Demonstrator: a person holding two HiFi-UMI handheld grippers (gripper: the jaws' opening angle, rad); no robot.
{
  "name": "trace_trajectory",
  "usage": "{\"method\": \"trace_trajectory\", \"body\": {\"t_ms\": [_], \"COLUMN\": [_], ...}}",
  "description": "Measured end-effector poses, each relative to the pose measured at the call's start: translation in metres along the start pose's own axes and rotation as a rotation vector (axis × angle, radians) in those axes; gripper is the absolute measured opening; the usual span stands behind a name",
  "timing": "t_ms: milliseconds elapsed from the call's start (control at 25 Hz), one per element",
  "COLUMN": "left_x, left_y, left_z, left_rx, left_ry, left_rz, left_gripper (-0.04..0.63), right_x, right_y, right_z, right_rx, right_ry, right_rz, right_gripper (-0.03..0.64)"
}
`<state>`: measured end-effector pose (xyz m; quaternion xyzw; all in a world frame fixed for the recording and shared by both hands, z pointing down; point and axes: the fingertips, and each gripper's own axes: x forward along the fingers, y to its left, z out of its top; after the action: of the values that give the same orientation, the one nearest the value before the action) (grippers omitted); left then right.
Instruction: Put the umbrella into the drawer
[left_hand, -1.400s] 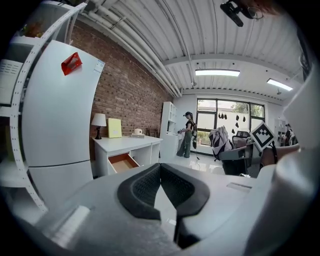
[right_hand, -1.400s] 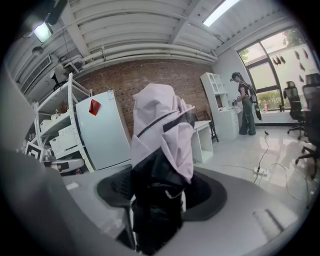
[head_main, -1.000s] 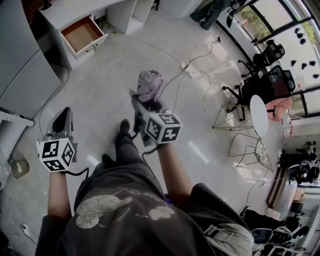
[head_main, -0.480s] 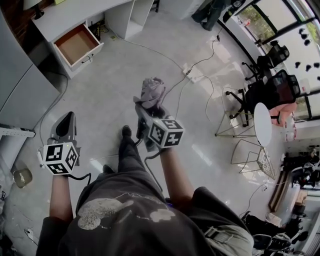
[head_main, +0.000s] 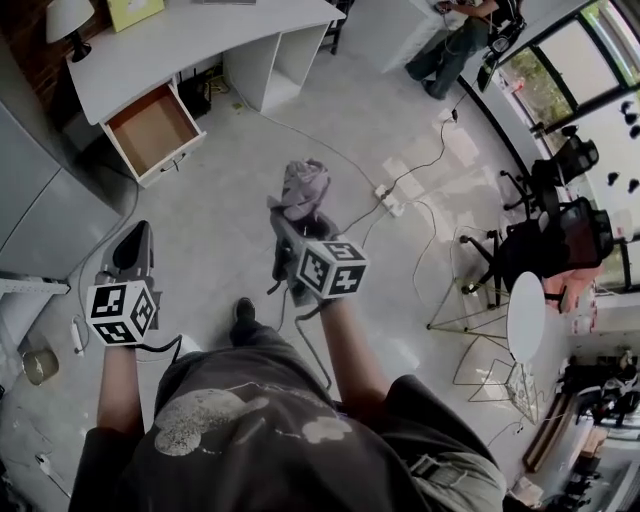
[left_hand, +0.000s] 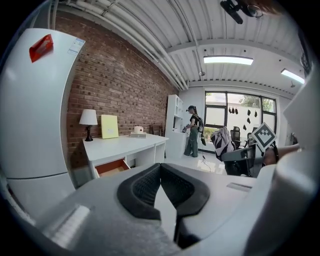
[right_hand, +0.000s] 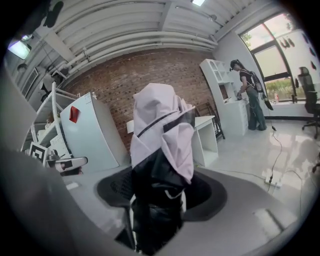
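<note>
A folded lilac-and-black umbrella (head_main: 303, 183) sticks out ahead of my right gripper (head_main: 295, 215), which is shut on its black lower part. In the right gripper view the umbrella (right_hand: 160, 130) stands upright between the pads of the right gripper (right_hand: 160, 194) and hides much of the room ahead. The drawer (head_main: 150, 128) hangs pulled open under the white desk (head_main: 190, 40), far ahead and to the left, its brown inside bare. My left gripper (head_main: 135, 232) is at the left, shut, with nothing in it. In its own view the left gripper (left_hand: 161, 167) faces the drawer (left_hand: 112, 166).
A tall grey cabinet (head_main: 40, 220) stands at the left. A lamp (head_main: 68, 22) sits on the desk. A power strip (head_main: 390, 198) and cables lie on the floor at the right. Chairs and a round white table (head_main: 527, 320) are further right. A person (head_main: 460, 35) stands at the back.
Both grippers have been carried forward across the floor; the desk and open drawer have come closer and lower in the head view. The umbrella stays in the right gripper.
</note>
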<state>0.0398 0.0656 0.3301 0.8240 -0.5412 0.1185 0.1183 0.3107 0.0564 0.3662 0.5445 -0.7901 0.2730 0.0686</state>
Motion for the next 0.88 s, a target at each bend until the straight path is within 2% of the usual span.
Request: {"method": "trace_trajectory", "body": {"t_ms": [320,640,880], "left_x": [0.038,0.063,0.102], "left_y": [0.01,0.056,0.114], "left_z": [0.017,0.01,0.004], "left_rx": [-0.002,-0.047,-0.103], "left_ry": [0.004,-0.005,0.011], "left_rz": [0.053,0.118,0.153], "left_gripper": [0.011,0.011,0.011], "right_x": [0.05,0.115,0.188], "right_y": [-0.02,-0.011,0.008], "right_z": [0.025,0.026,0.047], "right_rx": [-0.002,-0.016,-0.081], "right_ry": [0.035,0.097,0.146], "right_rz": [0.059,0.089,0.131], "right_gripper": [0.264,0.264,0.264]}}
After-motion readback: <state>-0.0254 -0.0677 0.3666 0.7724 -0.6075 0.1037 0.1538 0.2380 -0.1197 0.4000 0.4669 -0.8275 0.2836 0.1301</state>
